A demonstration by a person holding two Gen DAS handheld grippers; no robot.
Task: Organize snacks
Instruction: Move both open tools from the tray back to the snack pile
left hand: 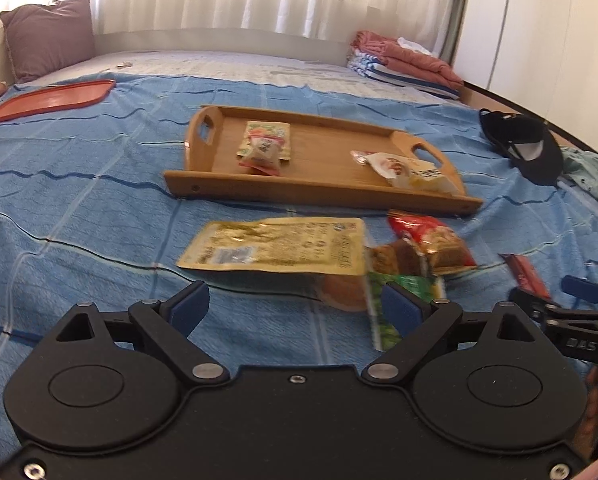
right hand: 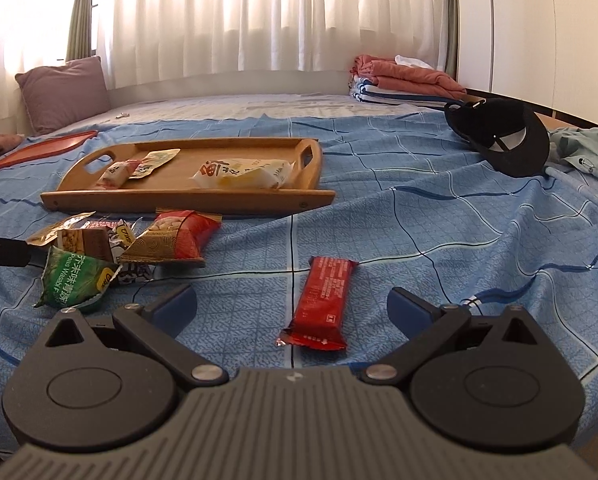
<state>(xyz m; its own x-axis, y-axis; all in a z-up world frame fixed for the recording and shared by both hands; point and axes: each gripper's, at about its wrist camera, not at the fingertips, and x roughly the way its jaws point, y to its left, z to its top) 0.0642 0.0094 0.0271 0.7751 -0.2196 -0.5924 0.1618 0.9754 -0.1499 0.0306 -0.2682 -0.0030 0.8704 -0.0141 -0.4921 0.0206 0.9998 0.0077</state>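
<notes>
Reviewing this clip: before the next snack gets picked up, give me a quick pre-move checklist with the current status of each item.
1. Left hand-held gripper open, holding nothing: ok.
2. Right hand-held gripper open, holding nothing: ok.
3. Red snack bar lies alone, lined up between the right fingers: ok.
4. Wooden tray has bare floor for more snacks: ok.
5. Yellow pouch free of the pile: not ok, it overlaps other packets.
6. Pouch sharp enough to judge grasp: not ok, blurred.
</notes>
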